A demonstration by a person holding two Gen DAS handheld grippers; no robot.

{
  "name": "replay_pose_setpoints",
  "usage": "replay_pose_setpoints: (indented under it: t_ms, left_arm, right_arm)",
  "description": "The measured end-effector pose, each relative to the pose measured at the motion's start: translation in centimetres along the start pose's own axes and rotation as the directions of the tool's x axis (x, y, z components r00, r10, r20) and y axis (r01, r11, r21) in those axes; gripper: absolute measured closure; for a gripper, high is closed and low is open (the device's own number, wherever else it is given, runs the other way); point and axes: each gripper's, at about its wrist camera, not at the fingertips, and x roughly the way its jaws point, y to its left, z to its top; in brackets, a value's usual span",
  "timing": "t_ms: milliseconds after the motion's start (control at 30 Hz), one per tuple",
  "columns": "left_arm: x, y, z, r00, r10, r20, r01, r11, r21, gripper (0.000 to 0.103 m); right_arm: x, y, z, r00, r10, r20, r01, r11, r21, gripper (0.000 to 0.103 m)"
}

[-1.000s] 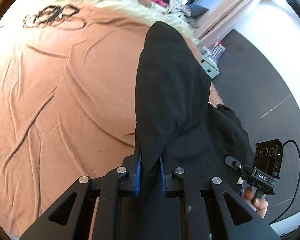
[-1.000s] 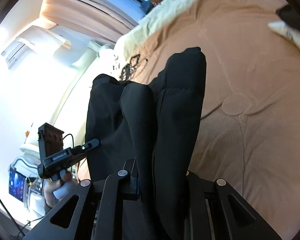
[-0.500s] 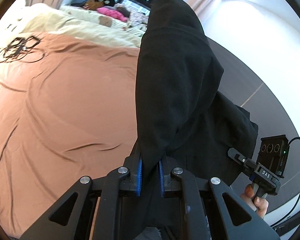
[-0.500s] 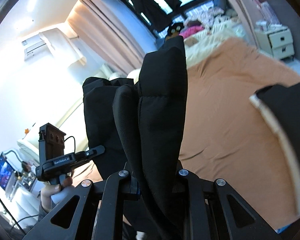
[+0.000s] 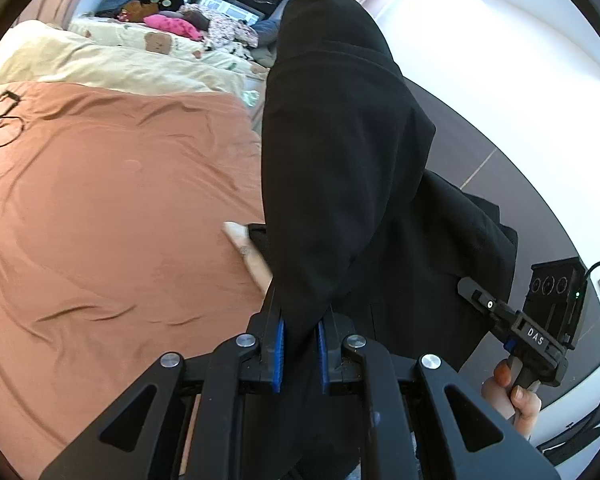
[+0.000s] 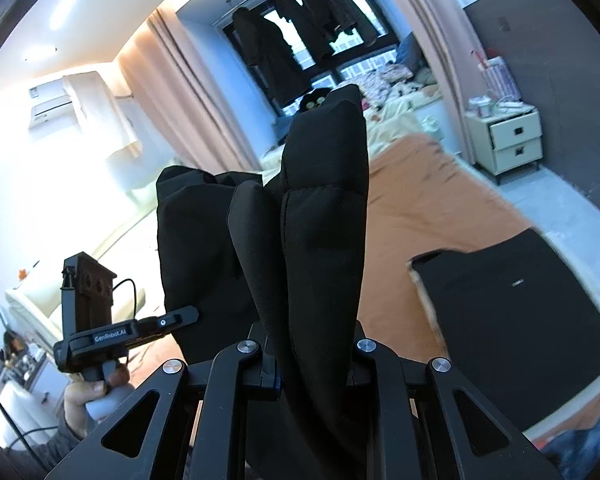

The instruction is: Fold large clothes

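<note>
A black padded garment (image 5: pixel 340 168) is held aloft above the rust-brown bed cover (image 5: pixel 100 208), pinched at two places. In the left wrist view the left gripper (image 5: pixel 300 344) is clenched on a bunched fold of the cloth, its blue pads (image 5: pixel 278 356) pressed in from both sides; the fabric rises toward 12 o'clock and droops over. In the right wrist view the right gripper (image 6: pixel 312 364) is likewise closed on a thick quilted fold (image 6: pixel 324 208), which stands up between the jaws toward 12 o'clock.

The other handheld unit is seen in each view: at 4 o'clock from the left camera (image 5: pixel 540 320), at 8 o'clock from the right (image 6: pixel 100 320), each gripped by a hand (image 6: pixel 96 396).

A second dark item with a pale lining edge (image 6: pixel 512 312) lies on the cover at 3 o'clock in the right view; what it is cannot be told.

Handling, as judged: the garment appears soft, bulky and moderately heavy for cloth; the padding is springy, so folds are expected to push back open. The shell looks smooth, so slip through the pads is possible. Hold is best taken at seams or hem corners, where several layers are stacked, rather than on a single smooth panel. No fragility is expected.
</note>
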Motion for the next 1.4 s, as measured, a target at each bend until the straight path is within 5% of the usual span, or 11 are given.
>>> replay_pose_setpoints:
  t_ms: [633,900,1200,1333,1400]
  left_arm:
    - [9.1,-10.1,-1.4,0.975,-0.184,-0.126,0.175,0.981,-0.079,0.089]
    - [14.6,-8.8,-0.3,0.981,-0.082,-0.177,0.070,0.995,-0.073,0.088]
    - [21.8,-4.1,0.6,0.963,0.021,-0.269,-0.046,0.995,-0.087,0.088]
    - [24.3,-3.7,0.6,0.946,0.058,-0.318,-0.078,0.996,-0.052,0.087]
    - [25.5,-3.5,0.8,0.939,0.071,-0.335,-0.085,0.996,-0.028,0.085]
  right_arm:
    - [-6.7,-7.0,6.1,0.969,-0.247,0.024,0.248,0.968,-0.027,0.086]
    - [-0.9,-13.1,7.8,0.965,-0.262,-0.028,0.263,0.964,0.045,0.086]
    - [7.5,-18.7,8.1,0.949,-0.295,-0.108,0.304,0.949,0.079,0.090]
    - [10.5,-21.3,7.5,0.914,-0.367,-0.171,0.385,0.919,0.085,0.088]
    - [11.8,-23.5,7.0,0.877,-0.422,-0.229,0.456,0.882,0.117,0.076]
